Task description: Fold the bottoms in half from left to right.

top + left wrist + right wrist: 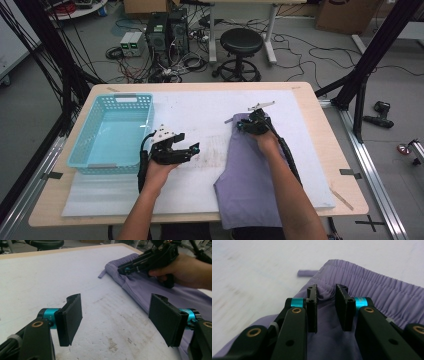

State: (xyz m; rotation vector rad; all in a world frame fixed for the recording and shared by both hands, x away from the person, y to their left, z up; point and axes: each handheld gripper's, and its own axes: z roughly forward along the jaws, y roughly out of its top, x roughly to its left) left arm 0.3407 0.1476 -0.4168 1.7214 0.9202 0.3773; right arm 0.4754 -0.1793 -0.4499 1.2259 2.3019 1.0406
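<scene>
A pair of purple shorts (pixel 250 170) lies flat on the white mat (pixel 200 107), waistband (pixel 374 287) at the far end and legs hanging over the near table edge. My right gripper (pixel 243 124) rests on the waistband's left corner; its jaws (pixel 326 291) stand a narrow gap apart, tips down in the cloth, with a small pucker of fabric between them. A drawstring end (pixel 305 273) pokes out to the left. My left gripper (pixel 189 142) hovers open over bare mat left of the shorts, its pads (pixel 72 317) wide apart and holding nothing. From there I see the shorts (pixel 150 287) and the right gripper (pixel 122 269).
A light blue plastic basket (pixel 90 145) stands at the table's left side, close to my left hand. The mat is stained near its middle (pixel 112 340). Beyond the far table edge are a black stool (pixel 241 42) and floor cables.
</scene>
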